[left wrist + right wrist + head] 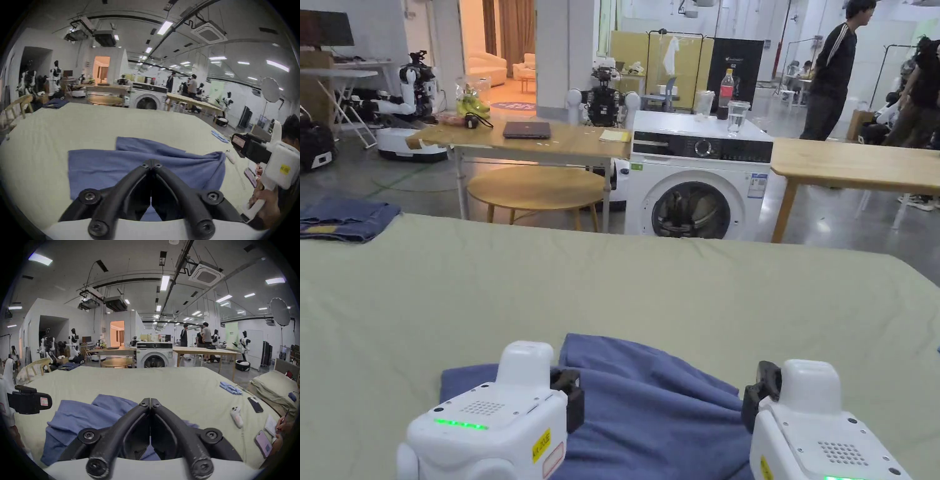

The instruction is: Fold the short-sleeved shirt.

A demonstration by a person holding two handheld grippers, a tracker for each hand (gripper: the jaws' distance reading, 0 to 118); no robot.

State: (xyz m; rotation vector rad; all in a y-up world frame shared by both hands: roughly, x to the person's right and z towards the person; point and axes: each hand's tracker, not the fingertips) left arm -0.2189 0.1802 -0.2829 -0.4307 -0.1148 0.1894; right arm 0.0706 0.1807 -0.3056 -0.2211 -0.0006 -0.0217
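The blue shirt (650, 406) lies rumpled on the near edge of the green sheet (612, 281). Above it the left gripper (151, 163) and right gripper (150, 401) hover, each with jaws pressed together, holding nothing

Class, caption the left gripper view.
Shut left hand-held gripper above a crumpled blue shirt on the green sheet.

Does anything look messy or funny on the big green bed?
The blue shirt looks rumpled: it lies bunched in wrinkles, one flap sticking out at the far side instead of flat. Both tools, left and right, have their jaws closed above it. A second blue garment sits at the bed's far-left corner.
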